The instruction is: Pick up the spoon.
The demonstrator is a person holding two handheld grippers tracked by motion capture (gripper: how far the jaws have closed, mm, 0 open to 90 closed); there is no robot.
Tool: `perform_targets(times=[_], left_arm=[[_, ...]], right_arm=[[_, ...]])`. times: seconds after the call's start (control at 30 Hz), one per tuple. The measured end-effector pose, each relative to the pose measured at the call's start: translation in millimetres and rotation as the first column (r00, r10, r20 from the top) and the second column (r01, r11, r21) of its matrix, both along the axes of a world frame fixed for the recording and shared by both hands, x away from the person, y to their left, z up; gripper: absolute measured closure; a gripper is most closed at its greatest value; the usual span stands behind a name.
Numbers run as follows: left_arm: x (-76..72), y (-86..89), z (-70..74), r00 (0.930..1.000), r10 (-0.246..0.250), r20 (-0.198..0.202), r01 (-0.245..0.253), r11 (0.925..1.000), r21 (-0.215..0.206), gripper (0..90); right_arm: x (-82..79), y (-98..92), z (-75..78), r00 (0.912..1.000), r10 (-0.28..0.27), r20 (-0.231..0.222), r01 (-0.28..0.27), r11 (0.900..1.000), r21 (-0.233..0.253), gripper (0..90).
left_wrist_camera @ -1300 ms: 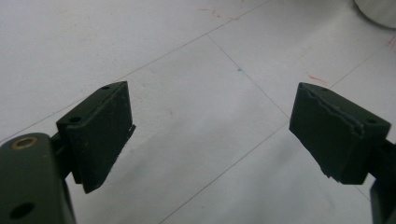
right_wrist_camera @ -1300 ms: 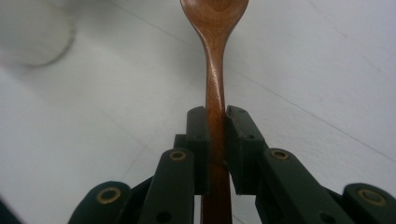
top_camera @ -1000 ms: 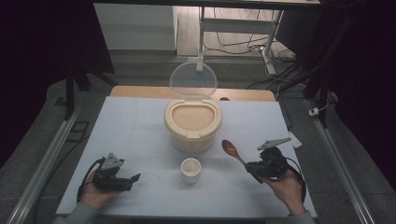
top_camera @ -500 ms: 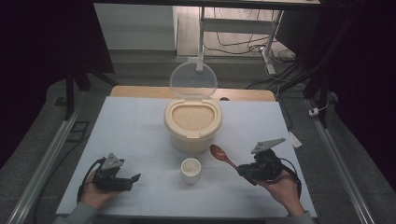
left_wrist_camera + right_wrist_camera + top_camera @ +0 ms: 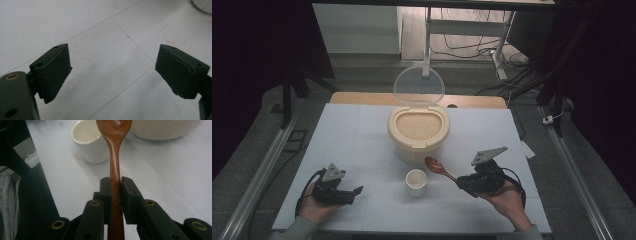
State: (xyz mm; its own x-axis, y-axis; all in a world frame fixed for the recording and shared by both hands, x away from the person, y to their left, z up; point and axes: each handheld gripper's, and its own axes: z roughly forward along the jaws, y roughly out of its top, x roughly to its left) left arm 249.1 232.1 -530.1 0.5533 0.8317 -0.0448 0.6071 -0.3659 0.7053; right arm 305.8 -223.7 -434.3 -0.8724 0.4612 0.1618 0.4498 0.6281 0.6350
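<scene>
A white table (image 5: pixel 362 130) carries the lot. A cream rice container (image 5: pixel 417 131) sits mid-table. A small white cup (image 5: pixel 416 182) stands just in front.

A glossy brown wooden spoon (image 5: pixel 114 150), a smooth glazed white cup (image 5: pixel 88 141), and a matt table (image 5: pixel 362 140).

A reddish-brown wooden spoon (image 5: pixel 439 167) is showing a glossy, warm grain between the matt black jaws of the right gripper (image 5: pixel 115 188), whose arms are carrying small brass-coloured rivets. Near the middle, a small cup (image 5: pixel 416 182) is looking creamy white. Farther off, a cream-beige rice container (image 5: pixel 417 131) is holding pale tan grain, and its raised lid (image 5: pixel 418 86) is showing clear. The table (image 5: pixel 352 135) is appearing pale blue-white, crossed by thin grey lines and flecked with faint red marks. The left gripper (image 5: pixel 112 72) is looking black, topped by a grey plate.
</scene>
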Motion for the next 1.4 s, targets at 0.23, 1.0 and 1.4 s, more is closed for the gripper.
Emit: perform_targets(times=[0.23,1.0,1.4], left_arm=[[0.4,-1.1,0.2,1.0,0.002,-0.004,-0.002,1.0,-0.005,12.6],[-0.7,-0.1,2.9,1.0,-0.001,0.006,0.001,0.9999,-0.016,12.9],[-2.5,-12.9,31.3,0.9969,-0.064,0.045,0.066,0.9963,-0.055,14.4]], right_arm=[[0.2,14.5,3.8,0.9988,0.049,0.008,-0.049,0.999,0.004,79.3],[5.1,65.1,8.0,0.9804,0.194,0.032,-0.194,0.981,-0.023,79.3],[7.3,68.6,9.8,0.9754,0.215,0.046,-0.214,0.976,-0.026,79.2]])
